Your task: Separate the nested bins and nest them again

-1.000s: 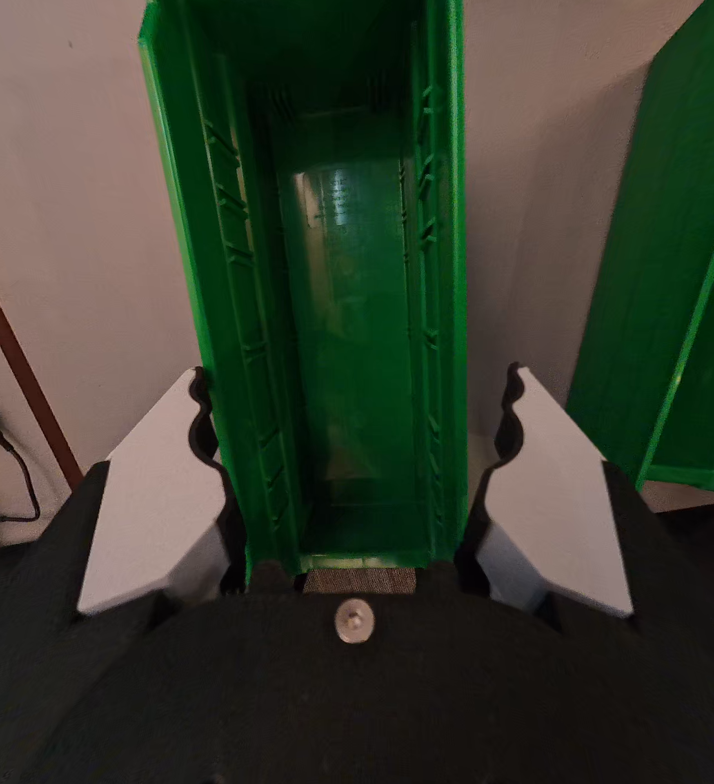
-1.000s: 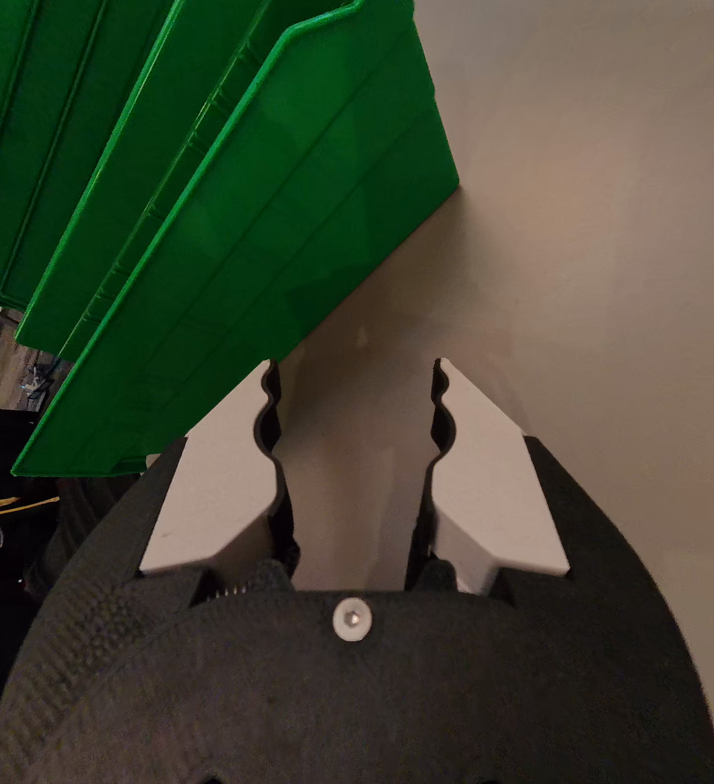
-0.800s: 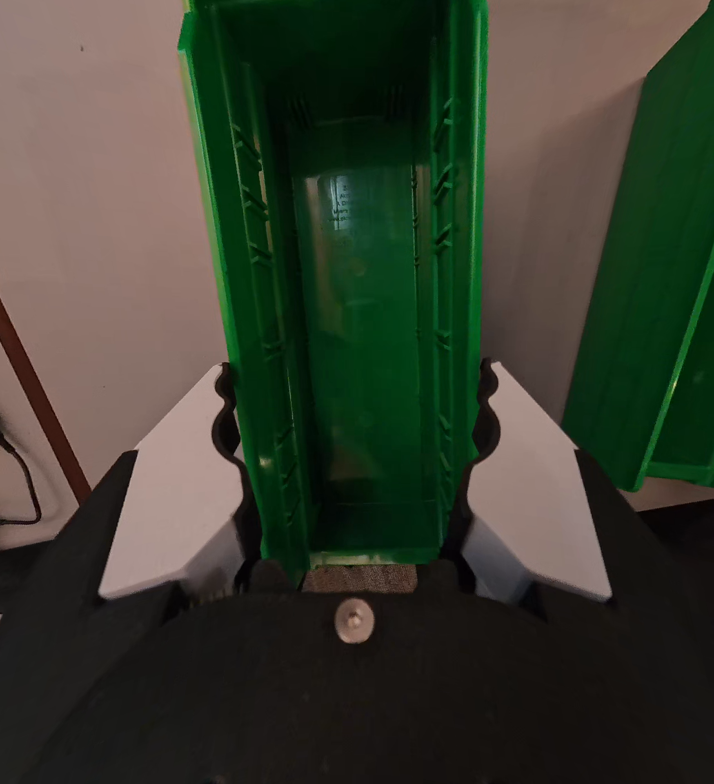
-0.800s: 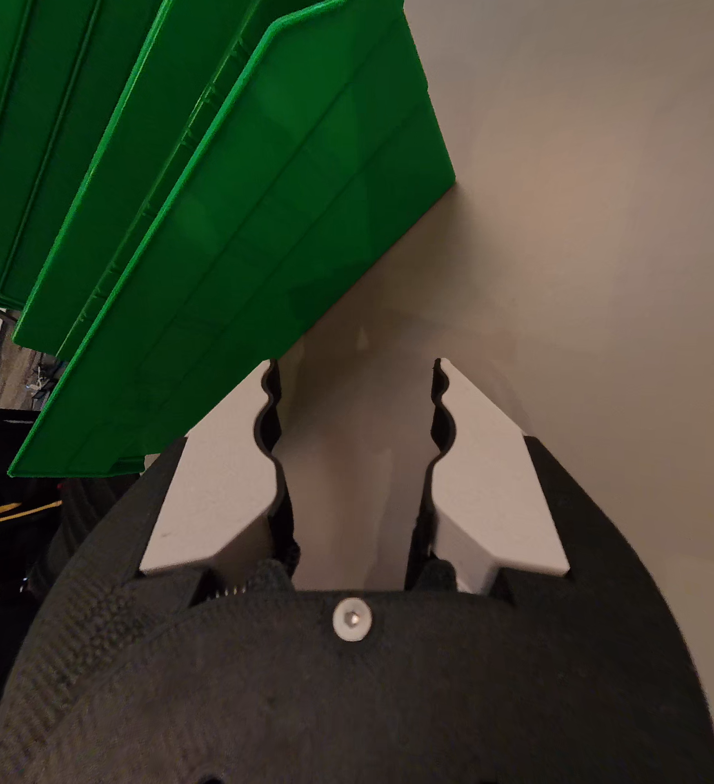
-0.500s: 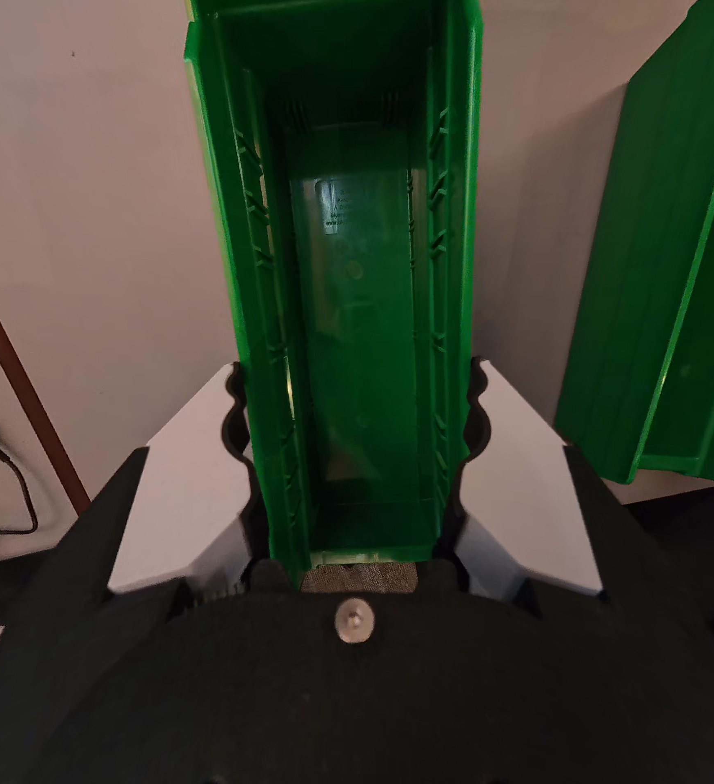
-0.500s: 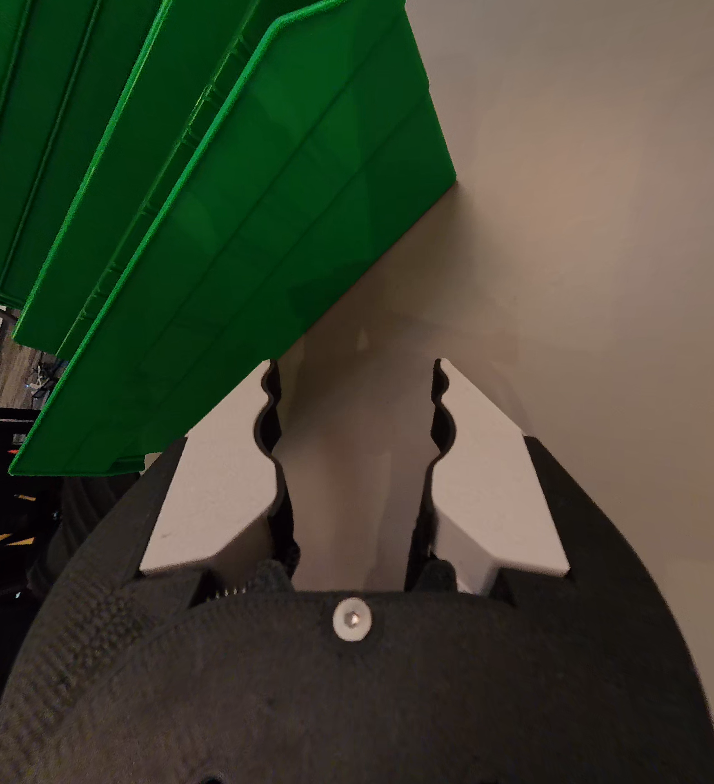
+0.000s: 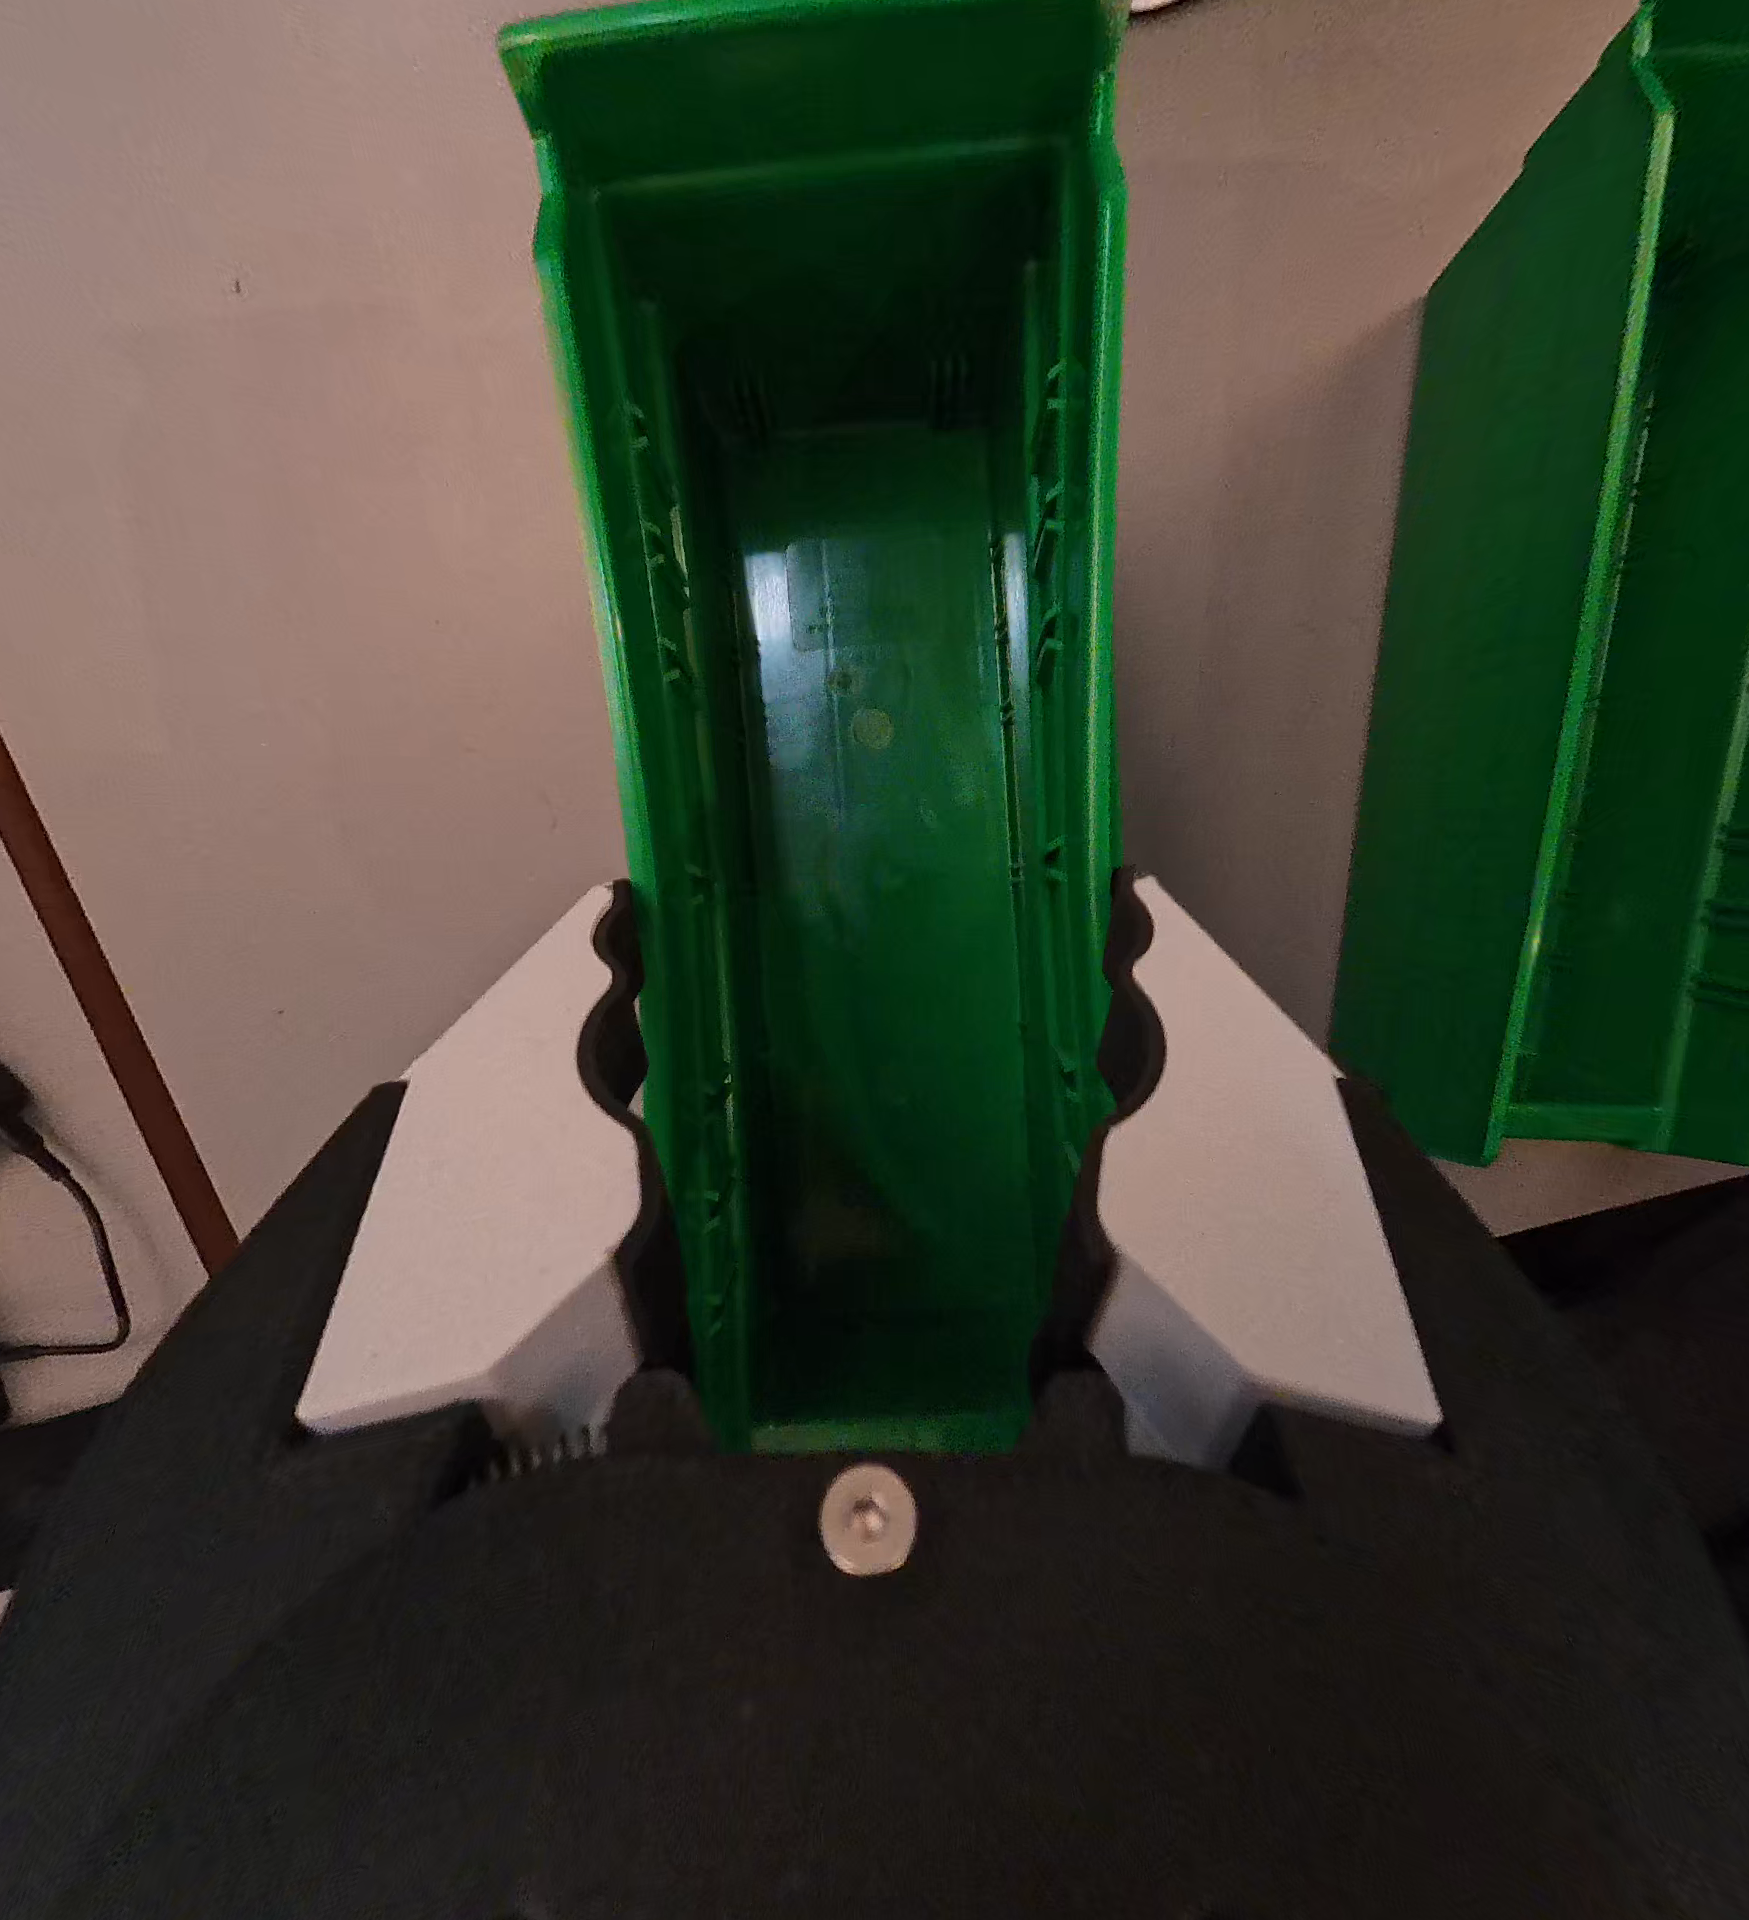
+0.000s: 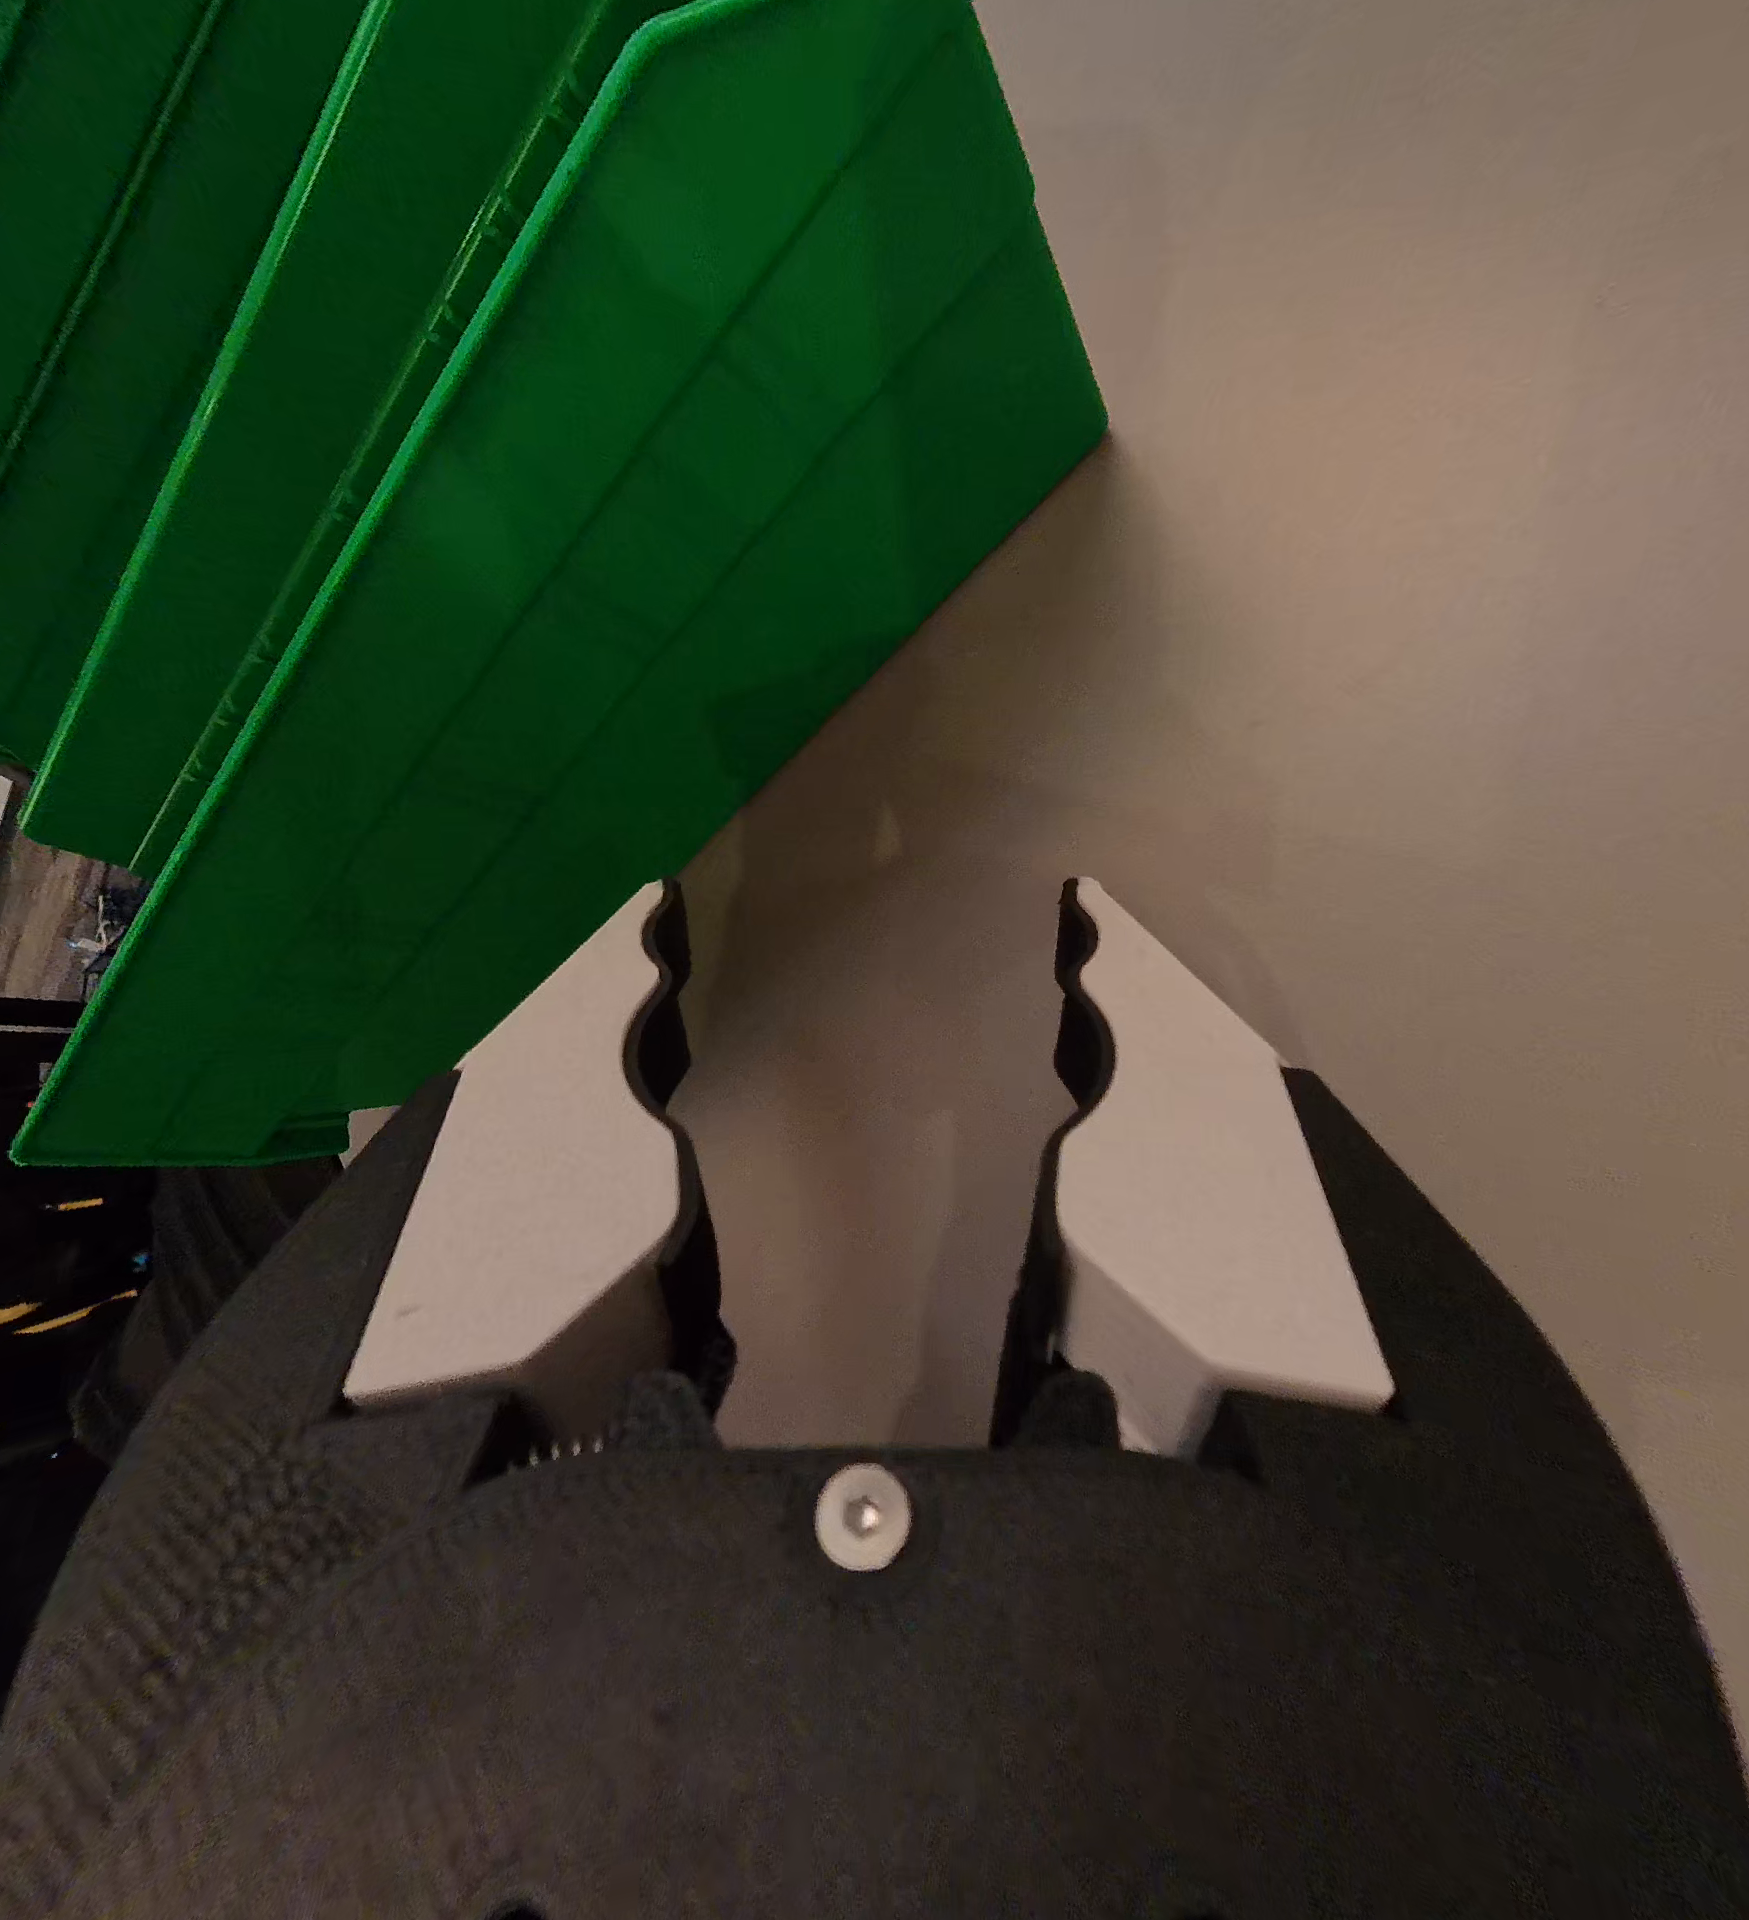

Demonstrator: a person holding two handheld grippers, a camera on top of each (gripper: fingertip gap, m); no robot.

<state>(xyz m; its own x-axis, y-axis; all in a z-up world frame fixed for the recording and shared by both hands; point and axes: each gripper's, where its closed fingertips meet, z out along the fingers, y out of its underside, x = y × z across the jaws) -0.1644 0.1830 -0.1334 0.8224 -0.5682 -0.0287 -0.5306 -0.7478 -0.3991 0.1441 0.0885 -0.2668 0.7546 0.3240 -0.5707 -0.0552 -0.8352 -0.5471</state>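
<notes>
Left gripper (image 7: 875,1039) went from open to clamped on narrow bin (image 7: 880,727).

Left gripper (image 7: 875,1039) is closed on a long green bin (image 7: 880,831); both fingers (image 7: 496,1195) press against the bin's outer side walls near its near end. The bin's open interior faces the camera, with a pale label on its floor. A second green bin (image 7: 1535,727) sits apart at right. A pale surface (image 7: 278,520) lies behind them. A brown strip (image 7: 59,914) and black cable (image 7: 91,1247) show at left.
</notes>
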